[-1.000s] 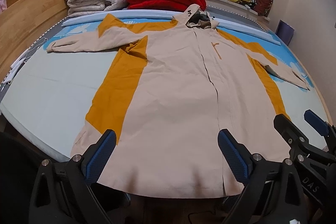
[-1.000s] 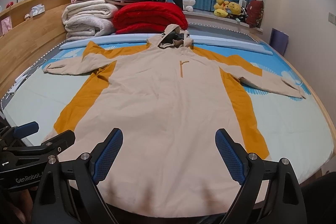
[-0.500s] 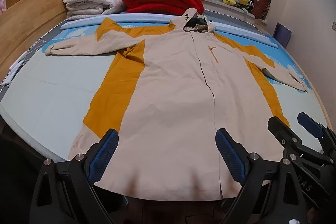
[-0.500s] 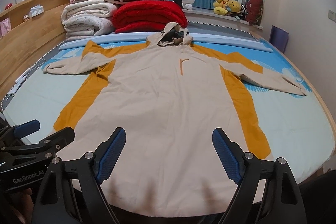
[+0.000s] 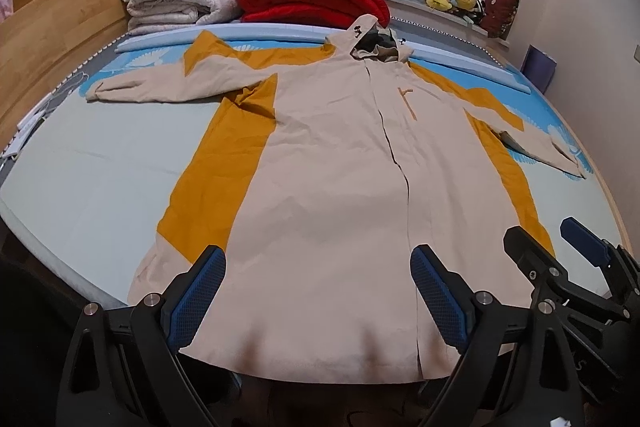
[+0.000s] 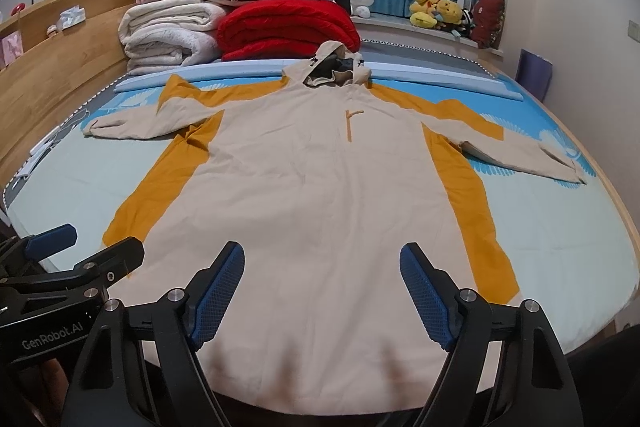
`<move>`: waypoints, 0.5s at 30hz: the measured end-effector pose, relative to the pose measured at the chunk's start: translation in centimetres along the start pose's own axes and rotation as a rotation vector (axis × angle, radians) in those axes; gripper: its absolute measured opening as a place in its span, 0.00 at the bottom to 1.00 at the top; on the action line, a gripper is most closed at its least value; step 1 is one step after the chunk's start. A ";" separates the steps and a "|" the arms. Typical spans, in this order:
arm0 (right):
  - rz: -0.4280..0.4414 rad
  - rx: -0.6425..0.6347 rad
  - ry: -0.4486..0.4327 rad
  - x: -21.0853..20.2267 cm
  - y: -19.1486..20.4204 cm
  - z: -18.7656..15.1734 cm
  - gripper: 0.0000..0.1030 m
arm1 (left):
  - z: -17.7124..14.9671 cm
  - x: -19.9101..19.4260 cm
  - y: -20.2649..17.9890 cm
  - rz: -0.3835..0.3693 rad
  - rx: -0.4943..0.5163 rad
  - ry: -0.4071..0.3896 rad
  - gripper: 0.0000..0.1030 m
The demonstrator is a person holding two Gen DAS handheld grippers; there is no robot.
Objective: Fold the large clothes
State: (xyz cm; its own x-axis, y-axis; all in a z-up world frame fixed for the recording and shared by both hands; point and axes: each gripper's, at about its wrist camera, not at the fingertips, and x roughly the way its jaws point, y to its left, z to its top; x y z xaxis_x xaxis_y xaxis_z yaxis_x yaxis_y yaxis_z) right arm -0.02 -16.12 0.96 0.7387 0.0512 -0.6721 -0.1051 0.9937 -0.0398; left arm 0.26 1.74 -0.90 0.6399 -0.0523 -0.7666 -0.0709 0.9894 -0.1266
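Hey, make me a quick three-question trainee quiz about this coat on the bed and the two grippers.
1. True or false: the beige hooded coat with mustard-yellow panels lies spread flat with both sleeves out.
2. Which folded blanket sits right behind the hood: A) red quilted blanket B) green C) black?
3. Is any cloth clamped by the left gripper or the right gripper?

Key: 1 true. 2 A. 3 No: both stand open above the hem; the right one's jaws are closing, with nothing pinched.

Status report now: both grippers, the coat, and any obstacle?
Left gripper open, empty. Right gripper closing, pads off cloth. Coat flat on bed, sleeves spread, unfolded. Nothing on coat; red blanket behind hood.
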 end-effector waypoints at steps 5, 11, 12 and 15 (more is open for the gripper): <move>0.005 -0.002 -0.007 0.2 0.4 -0.2 0.78 | 0.0 0.4 0.4 -0.014 -0.024 0.030 0.83; 0.010 -0.003 -0.012 0.4 0.7 -0.4 0.77 | -0.1 0.3 0.3 0.005 -0.019 0.022 0.80; 0.010 -0.001 -0.012 0.5 0.7 -0.5 0.75 | -0.1 0.3 0.3 0.010 -0.016 0.020 0.80; 0.016 0.005 -0.011 0.5 0.9 -0.6 0.71 | -0.1 0.2 0.4 0.011 -0.017 0.019 0.80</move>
State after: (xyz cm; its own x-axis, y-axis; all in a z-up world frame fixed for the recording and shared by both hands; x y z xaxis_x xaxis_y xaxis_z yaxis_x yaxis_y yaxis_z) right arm -0.11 -15.27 0.18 0.7439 0.0685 -0.6647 -0.1140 0.9932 -0.0252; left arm 0.31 2.12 -1.20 0.6242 -0.0439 -0.7800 -0.0911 0.9875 -0.1284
